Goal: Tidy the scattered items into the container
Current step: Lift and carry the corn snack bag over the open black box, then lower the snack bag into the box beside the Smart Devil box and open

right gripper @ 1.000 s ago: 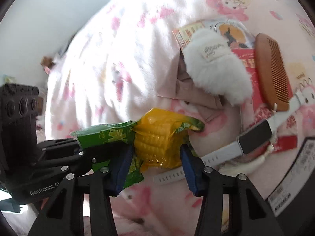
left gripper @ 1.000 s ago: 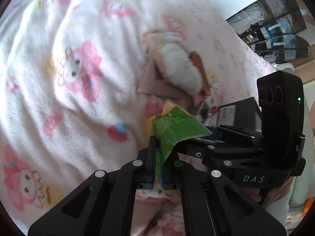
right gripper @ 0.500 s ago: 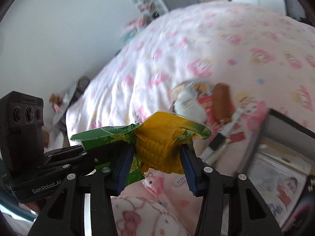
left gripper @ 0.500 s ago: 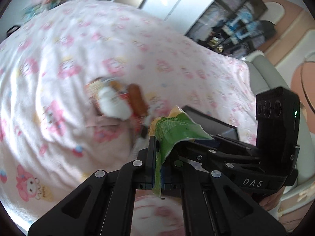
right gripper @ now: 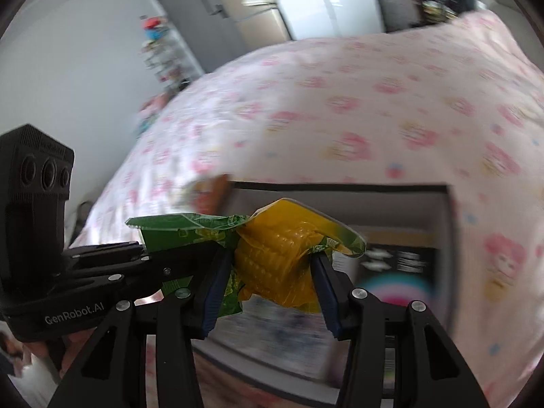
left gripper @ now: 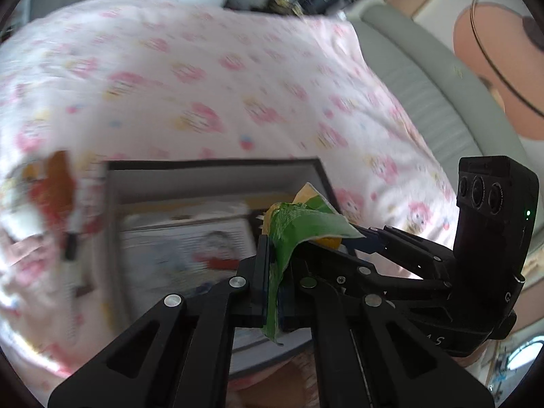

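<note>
A packaged corn cob in a green and yellow wrapper [right gripper: 278,258] is held between both grippers. My right gripper [right gripper: 268,282] is shut on the yellow cob part. My left gripper [left gripper: 273,285] is shut on the wrapper's flat green end [left gripper: 289,234]. Both hold the corn pack above an open black-rimmed box [left gripper: 210,165], which also shows in the right wrist view [right gripper: 340,188]. Printed sheets or books lie in the box, blurred. The right gripper also shows at the right of the left wrist view, the left gripper at the left of the right wrist view.
The box sits on a bed with a pink cartoon-print cover [left gripper: 204,78]. Other scattered items [left gripper: 51,183] lie blurred left of the box. A grey padded headboard [left gripper: 425,78] is at the right. Cabinets and a door [right gripper: 258,17] stand beyond the bed.
Both grippers have carried the corn pack away from the pile of items and over the open box. The view has swung and risen. Both grips are unchanged.
</note>
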